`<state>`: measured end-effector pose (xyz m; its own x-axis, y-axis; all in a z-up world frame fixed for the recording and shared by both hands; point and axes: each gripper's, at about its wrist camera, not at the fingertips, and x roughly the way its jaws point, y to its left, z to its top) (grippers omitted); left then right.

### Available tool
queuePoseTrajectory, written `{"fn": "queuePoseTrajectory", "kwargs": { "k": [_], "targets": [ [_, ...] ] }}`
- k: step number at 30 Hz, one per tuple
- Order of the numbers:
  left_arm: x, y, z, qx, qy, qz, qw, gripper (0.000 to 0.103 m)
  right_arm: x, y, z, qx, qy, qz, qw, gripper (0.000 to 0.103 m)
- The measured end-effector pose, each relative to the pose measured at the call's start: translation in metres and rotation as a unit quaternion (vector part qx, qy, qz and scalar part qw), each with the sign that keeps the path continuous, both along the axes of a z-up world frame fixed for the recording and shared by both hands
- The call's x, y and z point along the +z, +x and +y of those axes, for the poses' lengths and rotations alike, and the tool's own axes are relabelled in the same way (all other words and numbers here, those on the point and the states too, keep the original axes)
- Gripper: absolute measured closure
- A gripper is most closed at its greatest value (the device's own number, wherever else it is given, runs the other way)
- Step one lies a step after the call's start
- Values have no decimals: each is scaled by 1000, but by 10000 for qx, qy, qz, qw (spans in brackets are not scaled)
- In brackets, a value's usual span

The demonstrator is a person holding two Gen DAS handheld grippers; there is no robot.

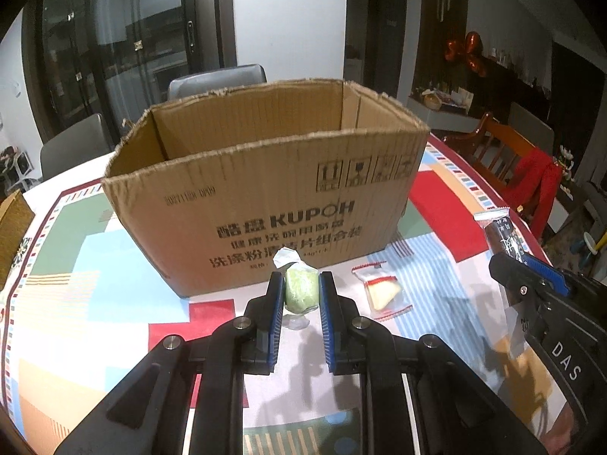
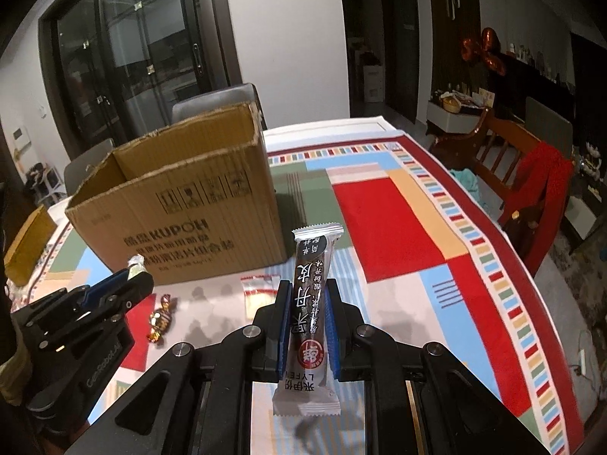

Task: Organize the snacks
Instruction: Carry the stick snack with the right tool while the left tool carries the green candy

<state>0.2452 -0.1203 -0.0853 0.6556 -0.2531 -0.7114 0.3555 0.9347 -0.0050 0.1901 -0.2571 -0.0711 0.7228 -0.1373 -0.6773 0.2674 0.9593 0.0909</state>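
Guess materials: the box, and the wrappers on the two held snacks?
Box: corrugated cardboard, matte brown; ragged, fluted top edge.
Green snack in left gripper: thin clear film, probably plastic; twisted, glinting end.
Dark stick pack in right gripper: glossy film, likely plastic or foil laminate; crimped silvery ends.

My left wrist cam sits just behind the left claw (image 1: 301, 284), angled down at the tabletop (image 1: 95, 265), close to the cardboard box (image 1: 265, 189) front. My right wrist cam looks the same way from further right, box (image 2: 182, 204) off left. Both share box, tabletop (image 2: 398, 227) and each other's claw.
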Motion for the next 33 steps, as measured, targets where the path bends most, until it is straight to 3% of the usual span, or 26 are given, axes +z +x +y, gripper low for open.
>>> {"fn": "queuePoseTrajectory", "kwargs": {
  "k": [33],
  "targets": [
    [82, 9, 34, 304, -253, -603, 9974, 84, 77, 37, 26, 641, -306, -773, 9945, 85]
  ]
}}
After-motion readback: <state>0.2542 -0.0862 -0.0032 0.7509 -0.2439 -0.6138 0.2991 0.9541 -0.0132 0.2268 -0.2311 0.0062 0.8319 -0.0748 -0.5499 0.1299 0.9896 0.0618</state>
